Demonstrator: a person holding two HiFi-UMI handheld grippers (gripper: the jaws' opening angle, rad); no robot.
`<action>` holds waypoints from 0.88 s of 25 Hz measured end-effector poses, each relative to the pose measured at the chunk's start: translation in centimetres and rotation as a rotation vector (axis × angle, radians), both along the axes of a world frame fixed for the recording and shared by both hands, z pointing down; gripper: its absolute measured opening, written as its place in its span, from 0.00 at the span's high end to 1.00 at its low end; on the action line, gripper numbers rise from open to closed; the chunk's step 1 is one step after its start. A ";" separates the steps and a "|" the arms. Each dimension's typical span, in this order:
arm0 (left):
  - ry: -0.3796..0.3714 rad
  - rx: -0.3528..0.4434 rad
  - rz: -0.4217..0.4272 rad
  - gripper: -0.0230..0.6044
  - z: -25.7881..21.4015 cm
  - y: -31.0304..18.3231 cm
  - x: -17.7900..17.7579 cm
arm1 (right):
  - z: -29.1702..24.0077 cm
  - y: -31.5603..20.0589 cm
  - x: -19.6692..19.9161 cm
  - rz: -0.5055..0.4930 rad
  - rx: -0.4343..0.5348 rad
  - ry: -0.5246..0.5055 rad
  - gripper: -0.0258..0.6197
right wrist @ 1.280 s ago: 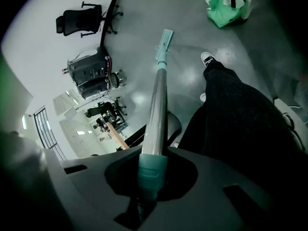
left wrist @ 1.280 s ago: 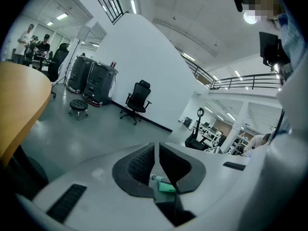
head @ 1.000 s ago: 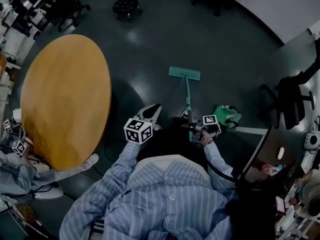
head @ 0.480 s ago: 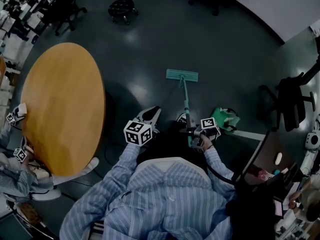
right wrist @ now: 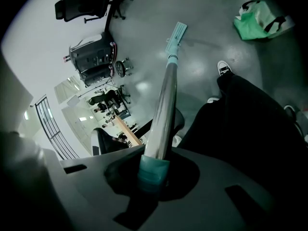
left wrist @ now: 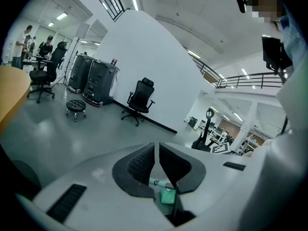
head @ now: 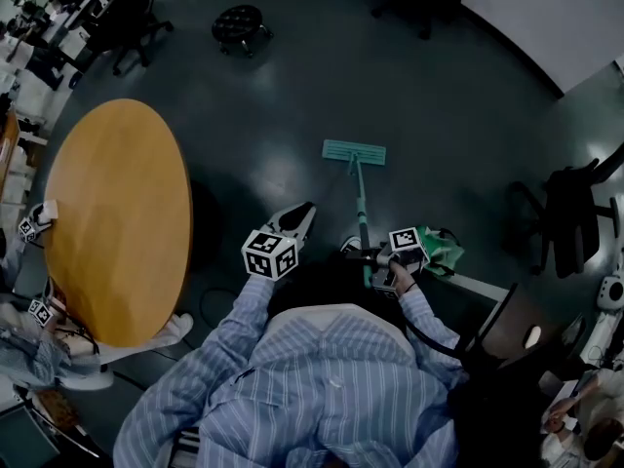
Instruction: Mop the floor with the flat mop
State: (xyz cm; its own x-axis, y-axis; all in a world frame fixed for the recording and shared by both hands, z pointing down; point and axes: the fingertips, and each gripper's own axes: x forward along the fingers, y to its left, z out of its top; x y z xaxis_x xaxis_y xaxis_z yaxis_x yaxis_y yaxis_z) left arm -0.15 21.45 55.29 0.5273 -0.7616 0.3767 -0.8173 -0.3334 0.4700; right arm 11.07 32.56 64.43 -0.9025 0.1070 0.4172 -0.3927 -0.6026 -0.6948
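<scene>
The flat mop lies with its teal head (head: 354, 151) on the dark floor ahead of me. Its metal handle (head: 362, 208) runs back to my right gripper (head: 376, 258), which is shut on it near the teal grip. In the right gripper view the handle (right wrist: 163, 105) rises out of the jaws (right wrist: 154, 171) to the mop head (right wrist: 176, 34). My left gripper (head: 295, 220) hangs to the left of the handle, apart from it. Its jaws (left wrist: 157, 159) are shut with nothing between them.
A round wooden table (head: 117, 222) fills the left side, with another person's gripper (head: 37, 218) at its edge. A green bag (head: 443, 246) lies right of my hands. A wheeled stool (head: 241, 19) stands far ahead, and an office chair (head: 570, 213) at the right.
The mop head has slid slightly left and a little nearer to me. The table appears shifted left as my head turned. Both grippers keep their grip and pose.
</scene>
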 end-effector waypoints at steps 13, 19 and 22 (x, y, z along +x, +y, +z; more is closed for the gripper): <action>-0.034 0.062 0.014 0.91 -2.3 -6.2 6.9 | 1.4 -7.6 5.0 -0.090 0.009 0.017 0.90; -0.037 0.058 0.024 0.91 -2.6 -10.6 4.9 | 1.2 -12.6 3.0 -0.113 0.011 0.032 0.90; -0.022 0.049 0.033 0.91 -2.3 -13.1 3.3 | 1.1 -15.4 1.4 -0.118 0.013 0.040 0.90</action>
State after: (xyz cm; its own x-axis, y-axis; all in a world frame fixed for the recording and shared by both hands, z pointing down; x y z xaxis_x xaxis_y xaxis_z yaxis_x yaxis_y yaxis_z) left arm 3.17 8.33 52.98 0.5441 -0.7621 0.3509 -0.8156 -0.3824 0.4342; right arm 12.49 17.16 65.51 -0.8665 0.2061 0.4546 -0.4879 -0.5418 -0.6844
